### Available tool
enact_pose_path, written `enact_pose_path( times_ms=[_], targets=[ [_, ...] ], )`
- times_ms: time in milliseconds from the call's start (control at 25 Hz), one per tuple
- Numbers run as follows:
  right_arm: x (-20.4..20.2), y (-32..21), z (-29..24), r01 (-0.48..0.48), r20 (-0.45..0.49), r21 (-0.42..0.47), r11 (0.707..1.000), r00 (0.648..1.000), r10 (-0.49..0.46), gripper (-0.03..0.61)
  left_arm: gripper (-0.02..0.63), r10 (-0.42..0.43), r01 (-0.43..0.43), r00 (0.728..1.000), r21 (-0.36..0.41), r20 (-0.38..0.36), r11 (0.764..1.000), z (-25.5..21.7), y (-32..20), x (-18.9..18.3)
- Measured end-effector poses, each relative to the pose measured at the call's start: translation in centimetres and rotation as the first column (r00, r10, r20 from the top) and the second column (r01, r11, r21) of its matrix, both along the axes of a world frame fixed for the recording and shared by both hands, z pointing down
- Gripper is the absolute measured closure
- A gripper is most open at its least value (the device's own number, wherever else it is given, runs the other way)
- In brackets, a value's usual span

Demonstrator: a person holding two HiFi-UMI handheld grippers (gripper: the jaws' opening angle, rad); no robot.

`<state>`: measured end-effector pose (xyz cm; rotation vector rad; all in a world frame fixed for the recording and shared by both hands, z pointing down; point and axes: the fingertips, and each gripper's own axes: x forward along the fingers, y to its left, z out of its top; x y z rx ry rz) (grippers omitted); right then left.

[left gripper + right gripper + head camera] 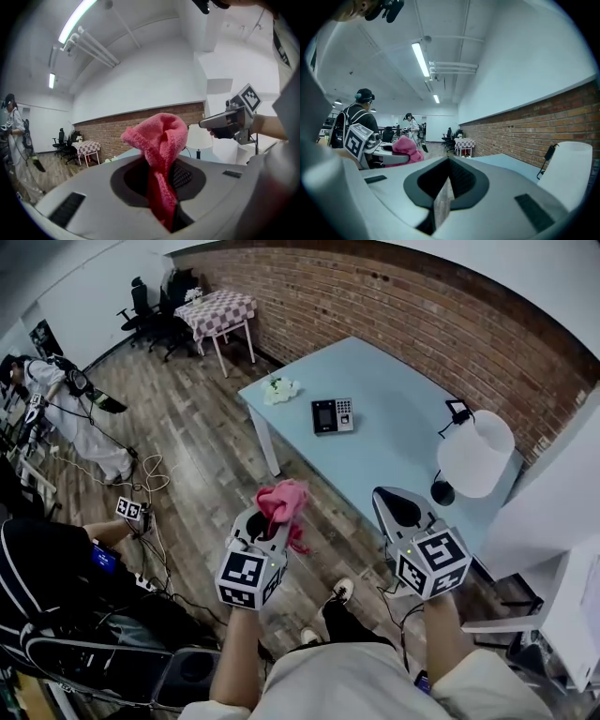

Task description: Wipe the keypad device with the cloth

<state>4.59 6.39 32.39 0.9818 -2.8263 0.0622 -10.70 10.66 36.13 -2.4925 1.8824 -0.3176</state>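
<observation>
The keypad device (333,415) is a small black and grey unit lying flat on the light blue table (394,442), toward its left half. My left gripper (270,519) is shut on a pink cloth (284,502), which bunches up out of its jaws (158,140). It hangs over the wooden floor, short of the table's near edge. My right gripper (398,507) is shut with nothing in it, at the table's near edge; the right gripper view shows its jaws pressed together. Both grippers are well short of the keypad device.
A white table lamp (475,454) with a black base stands at the table's right end. A small white bundle (280,389) lies at the table's left corner. A brick wall (422,315) runs behind. People and cables (150,479) occupy the floor at left.
</observation>
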Motion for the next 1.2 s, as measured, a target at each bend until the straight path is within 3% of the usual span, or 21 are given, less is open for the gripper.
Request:
enact_pose_path(
  times_ms=[600,1200],
  targets=[
    [1.7,9.6,-1.6,0.019,-0.005,0.05,0.999,1.0,-0.019,0.571,0.512,0.001,-0.003,1.0,0.084,0.023,0.996,-2.4,10.0,3.1],
    [1.7,10.9,-0.2,0.01,-0.036,0.044,0.999,0.999,-0.008,0.571,0.512,0.042,-0.046,0.998,0.077,0.053,0.996,-2.0,10.9,4.1]
  ],
)
